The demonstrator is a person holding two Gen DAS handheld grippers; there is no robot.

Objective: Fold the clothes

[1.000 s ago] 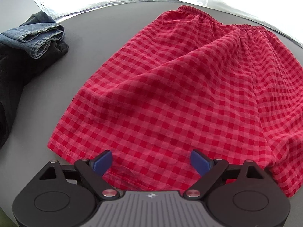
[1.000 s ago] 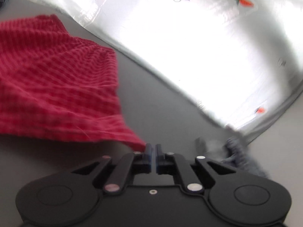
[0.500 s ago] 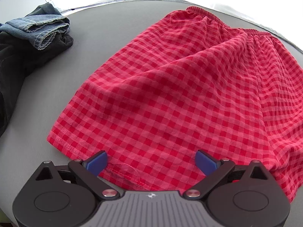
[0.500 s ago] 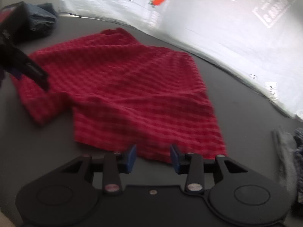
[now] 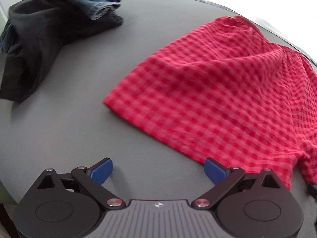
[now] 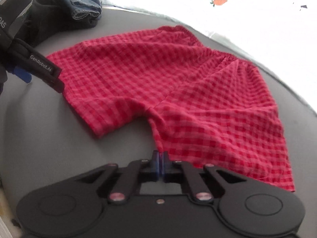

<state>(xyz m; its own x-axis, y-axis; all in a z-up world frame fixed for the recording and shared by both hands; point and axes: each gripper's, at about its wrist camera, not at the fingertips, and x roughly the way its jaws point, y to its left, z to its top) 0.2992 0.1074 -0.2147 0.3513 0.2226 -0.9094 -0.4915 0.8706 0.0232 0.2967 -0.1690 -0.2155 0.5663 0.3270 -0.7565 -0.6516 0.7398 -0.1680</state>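
Note:
Red checked shorts (image 5: 227, 91) lie spread on the grey table, also in the right wrist view (image 6: 178, 83). My left gripper (image 5: 158, 171) is open and empty, just off the near hem of the left leg, its right pad (image 5: 215, 170) at the hem. It shows from the side in the right wrist view (image 6: 37, 69), beside the left leg. My right gripper (image 6: 159, 163) is shut on the near hem of the right leg, close to the crotch, where the cloth bunches.
A pile of dark cloth and folded blue jeans (image 5: 49, 29) lies at the far left of the grey table (image 5: 69, 129), also in the right wrist view (image 6: 65, 13). A bright white sheet with carrot prints (image 6: 219, 2) runs behind the table's curved far edge.
My left gripper has drawn back and left, off the hem it was over. My right gripper opened, swung round to the shorts' near hem, and has shut on it.

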